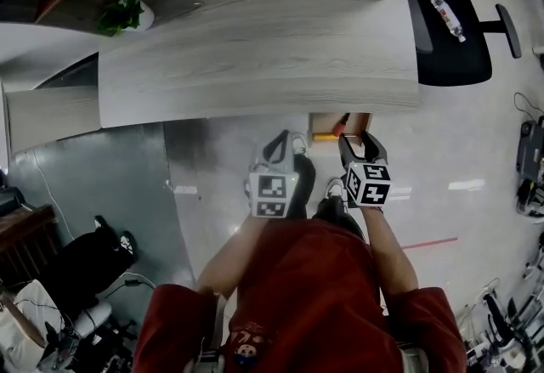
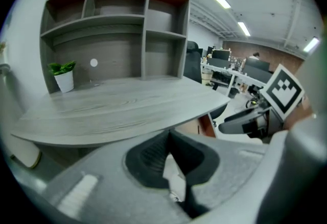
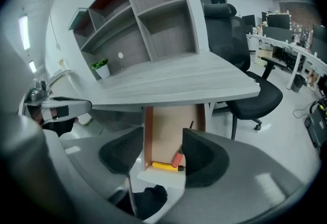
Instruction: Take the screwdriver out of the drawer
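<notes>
1. Right claw [image 3: 163, 162], nearest the lens, hangs with its jaws wide apart and empty, aimed at the open drawer [image 3: 168, 131] at frame centre.
2. Under the desk [image 3: 173, 82] the drawer already stands pulled out. The yellow-handled screwdriver [image 3: 162, 166] lies across its near end, touching a red-handled tool [image 3: 178, 157].
3. Nothing is gripped yet, so I judge that reaching in, closing on the handle and lifting it out all remain.
4. Left claw [image 2: 169, 156] sits at lower centre, jaws almost together on nothing.
</notes>
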`<state>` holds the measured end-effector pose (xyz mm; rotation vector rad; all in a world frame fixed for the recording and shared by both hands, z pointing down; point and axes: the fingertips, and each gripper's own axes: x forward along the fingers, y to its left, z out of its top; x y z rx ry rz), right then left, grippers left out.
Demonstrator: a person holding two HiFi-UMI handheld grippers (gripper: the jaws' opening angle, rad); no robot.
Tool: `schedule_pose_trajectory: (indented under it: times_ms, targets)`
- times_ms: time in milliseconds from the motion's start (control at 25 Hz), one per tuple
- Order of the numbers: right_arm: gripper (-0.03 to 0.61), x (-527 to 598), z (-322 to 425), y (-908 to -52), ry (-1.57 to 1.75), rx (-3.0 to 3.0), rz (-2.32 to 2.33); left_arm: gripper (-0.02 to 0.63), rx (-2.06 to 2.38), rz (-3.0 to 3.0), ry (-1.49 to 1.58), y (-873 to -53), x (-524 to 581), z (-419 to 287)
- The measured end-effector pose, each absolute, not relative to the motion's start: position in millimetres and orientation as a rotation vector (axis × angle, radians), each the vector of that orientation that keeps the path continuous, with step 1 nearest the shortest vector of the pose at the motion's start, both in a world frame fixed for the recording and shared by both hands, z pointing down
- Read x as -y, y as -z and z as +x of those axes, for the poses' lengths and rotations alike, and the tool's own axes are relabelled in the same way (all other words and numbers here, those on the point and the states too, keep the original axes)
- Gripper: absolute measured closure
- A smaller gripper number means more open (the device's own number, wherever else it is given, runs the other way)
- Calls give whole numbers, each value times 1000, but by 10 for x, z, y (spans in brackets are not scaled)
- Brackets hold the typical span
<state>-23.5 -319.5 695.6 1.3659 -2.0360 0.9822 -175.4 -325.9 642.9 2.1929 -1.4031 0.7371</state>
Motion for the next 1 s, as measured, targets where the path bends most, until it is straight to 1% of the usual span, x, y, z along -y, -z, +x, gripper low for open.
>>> schedule_pose_trajectory:
  times_ms: [240,520,640,880,1000]
  targets:
    - [356,3193,-234,-7310,-1034,1985,1308,615,1407,2129,-772,-6667,3243,-1788]
    - [356,3039,47,-7611,-1106,1919,1306,615,1396,2083,-795,-6803,3002,-1519]
    - [356,3062,73,-7853,-1131,1882,1305,615,1392,2075,-800,-6922,3012,-1522]
    - [356,2866,595,-8058,-1170,1831,1312,614,1371,2069,-828,-6962,2775,-1048]
    - [356,2835,738,-8180,-1182,1809,1312,615,1356,2064,-836,-7007,2723,-923]
